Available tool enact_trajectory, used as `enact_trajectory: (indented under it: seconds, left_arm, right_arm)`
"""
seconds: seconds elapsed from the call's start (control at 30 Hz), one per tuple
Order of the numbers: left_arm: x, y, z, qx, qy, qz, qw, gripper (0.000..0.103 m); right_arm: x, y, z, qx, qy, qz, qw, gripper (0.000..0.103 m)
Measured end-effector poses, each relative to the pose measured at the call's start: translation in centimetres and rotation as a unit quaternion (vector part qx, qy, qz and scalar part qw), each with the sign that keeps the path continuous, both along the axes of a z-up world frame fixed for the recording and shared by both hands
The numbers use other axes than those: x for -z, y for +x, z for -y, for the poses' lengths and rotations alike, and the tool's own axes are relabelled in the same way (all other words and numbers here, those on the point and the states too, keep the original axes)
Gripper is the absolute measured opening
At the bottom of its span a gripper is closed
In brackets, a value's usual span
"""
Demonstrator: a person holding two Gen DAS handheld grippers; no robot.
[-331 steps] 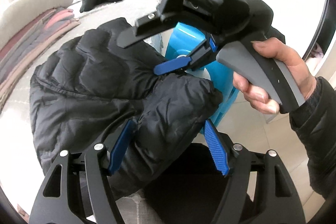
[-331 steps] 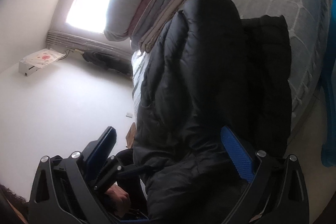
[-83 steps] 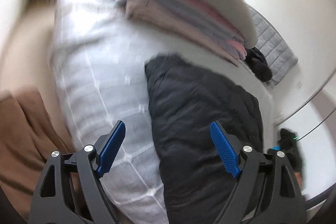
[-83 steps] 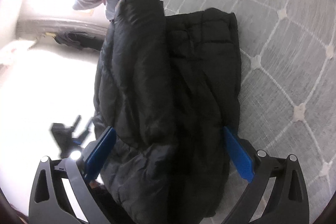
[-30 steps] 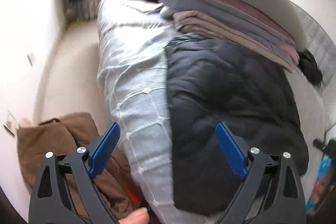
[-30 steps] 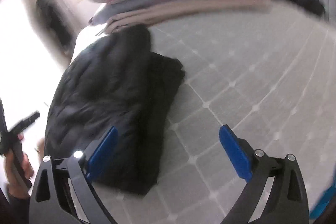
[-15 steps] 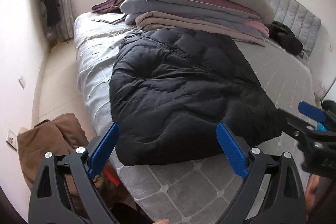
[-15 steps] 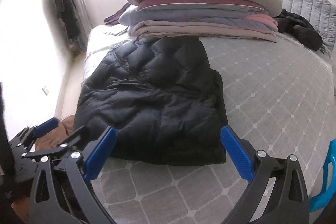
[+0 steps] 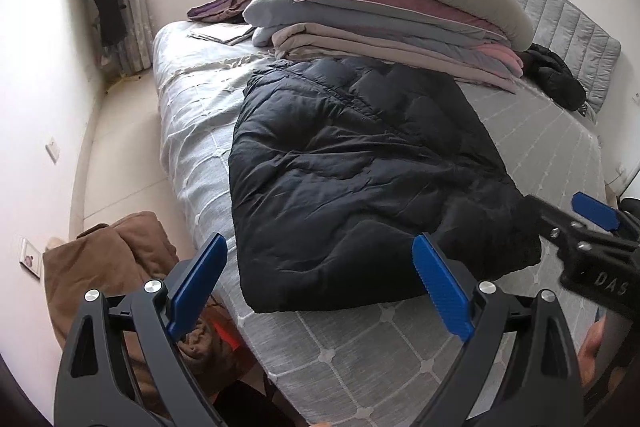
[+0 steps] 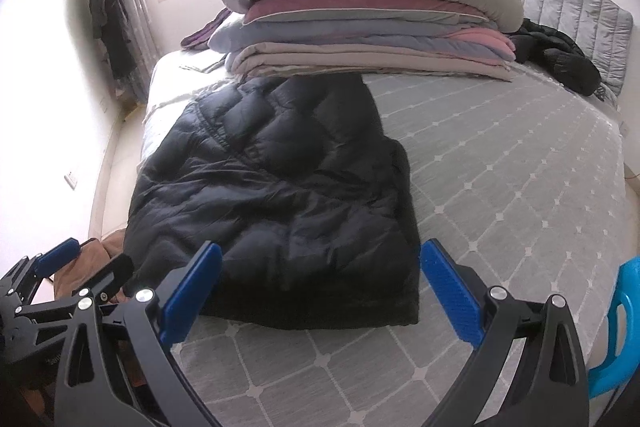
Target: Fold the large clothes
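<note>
Grey quilted bed (image 10: 500, 163): folded black puffer jacket (image 10: 280, 195), stacked bedding (image 10: 360, 39), second dark garment (image 10: 560, 59).

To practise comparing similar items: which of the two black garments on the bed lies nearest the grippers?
The black puffer jacket, spread flat at the bed's near edge. The other black garment lies crumpled far back by the headboard.

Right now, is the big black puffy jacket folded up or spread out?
Folded. The black jacket lies as a compact rectangle on the bed, no sleeves sticking out, with stacked layers showing at its near edge.
</note>
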State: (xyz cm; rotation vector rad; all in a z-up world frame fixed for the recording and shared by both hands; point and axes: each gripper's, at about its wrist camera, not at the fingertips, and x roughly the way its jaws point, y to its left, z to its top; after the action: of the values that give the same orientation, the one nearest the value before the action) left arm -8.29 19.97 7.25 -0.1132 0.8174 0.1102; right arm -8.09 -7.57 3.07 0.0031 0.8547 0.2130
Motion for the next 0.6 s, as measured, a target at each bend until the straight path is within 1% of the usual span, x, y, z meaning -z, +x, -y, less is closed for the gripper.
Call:
enact_trajectory:
  seconds: [0.27,0.6]
  left_arm:
    - [0.29,0.16,-0.23,-0.001,-0.003,-0.007,1.0000,0.090]
    - [0.34,0.27,-0.25,0.000,-0.005,-0.011,0.9999,0.090]
  right_arm:
    - [-0.05,-0.02,-0.11,0.002,-0.020,-0.002,1.000,0.096]
    - [0.18,0.00,-0.80,-0.002,-0.027,-0.012,1.000,0.096]
